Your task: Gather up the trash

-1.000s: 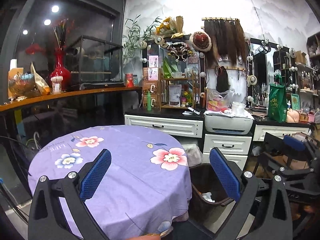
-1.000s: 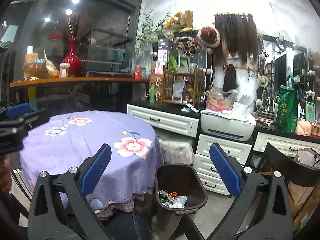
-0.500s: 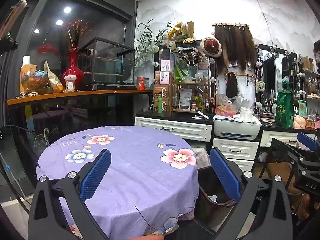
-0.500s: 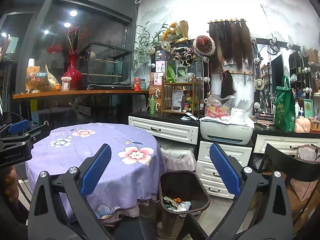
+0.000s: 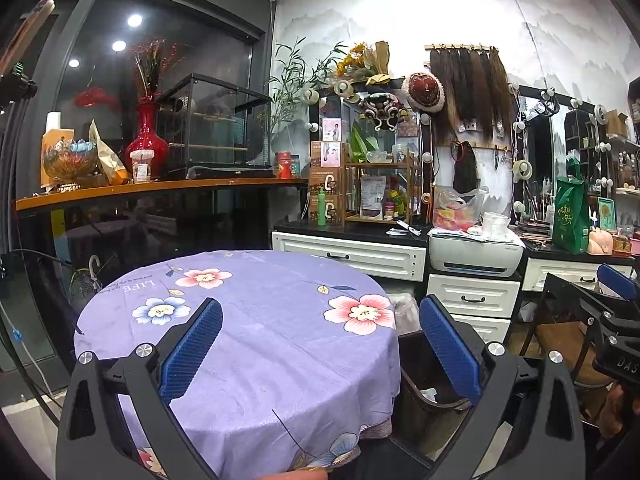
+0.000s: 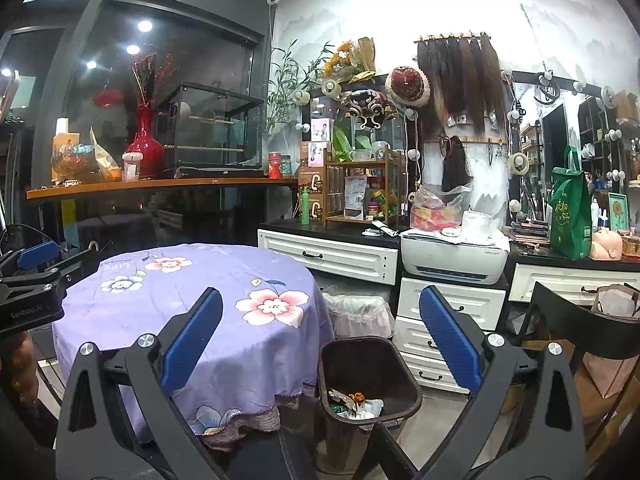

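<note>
A dark brown trash bin (image 6: pixel 370 376) stands on the floor to the right of a round table with a purple flowered cloth (image 6: pixel 192 304). Crumpled wrappers and paper (image 6: pixel 354 404) lie in its bottom. In the left wrist view the bin (image 5: pixel 424 396) is partly hidden behind the table (image 5: pixel 260 332). My left gripper (image 5: pixel 320 348) is open and empty above the table's near side. My right gripper (image 6: pixel 320 344) is open and empty, held above and in front of the bin. I see nothing lying on the tablecloth.
White drawer cabinets (image 6: pixel 332 254) with a printer (image 6: pixel 452 256) line the back wall. A black chair (image 6: pixel 580 320) stands at the right. A covered stool (image 6: pixel 356 314) sits behind the bin. A wooden shelf (image 5: pixel 160 188) with a red vase runs along the left.
Both grippers have risen and drawn back a little; the table and bin sit lower and farther in both views. The jaws have stayed open and empty.
</note>
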Demonstrator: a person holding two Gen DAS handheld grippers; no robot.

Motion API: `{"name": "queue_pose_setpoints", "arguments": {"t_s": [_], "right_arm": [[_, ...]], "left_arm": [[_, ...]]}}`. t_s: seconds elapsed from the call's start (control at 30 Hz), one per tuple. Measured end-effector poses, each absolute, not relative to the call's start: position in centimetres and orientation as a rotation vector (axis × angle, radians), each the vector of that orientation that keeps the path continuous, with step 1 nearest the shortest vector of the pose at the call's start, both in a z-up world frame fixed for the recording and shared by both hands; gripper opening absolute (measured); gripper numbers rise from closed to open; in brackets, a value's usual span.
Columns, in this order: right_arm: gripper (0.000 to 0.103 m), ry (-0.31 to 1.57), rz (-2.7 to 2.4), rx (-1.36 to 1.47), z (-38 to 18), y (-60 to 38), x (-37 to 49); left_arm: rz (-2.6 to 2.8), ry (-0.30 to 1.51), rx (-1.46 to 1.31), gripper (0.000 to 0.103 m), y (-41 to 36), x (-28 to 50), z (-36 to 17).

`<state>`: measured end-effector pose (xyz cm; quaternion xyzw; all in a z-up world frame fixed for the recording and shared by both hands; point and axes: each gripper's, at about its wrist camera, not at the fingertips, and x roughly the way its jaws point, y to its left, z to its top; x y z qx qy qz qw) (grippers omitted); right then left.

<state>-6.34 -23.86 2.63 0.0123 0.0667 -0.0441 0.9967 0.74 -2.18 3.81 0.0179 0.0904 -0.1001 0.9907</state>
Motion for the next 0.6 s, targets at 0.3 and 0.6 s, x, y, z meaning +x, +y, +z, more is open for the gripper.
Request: {"name": "queue_pose_setpoints", "arguments": {"t_s": [0.3,0.6], "right_arm": [[0.097,0.138,-0.079,0.021,2.37,-23.85,-6.33],[0.097,0.141,-0.076,0.020,2.29,-23.82,-6.22]], "left_arm": [[-0.200,0.182,0.036,0.098,-2.22,0.82,3.82],[-0.200,0.183,0.036,0.098,-2.26,0.69,3.73]]}}
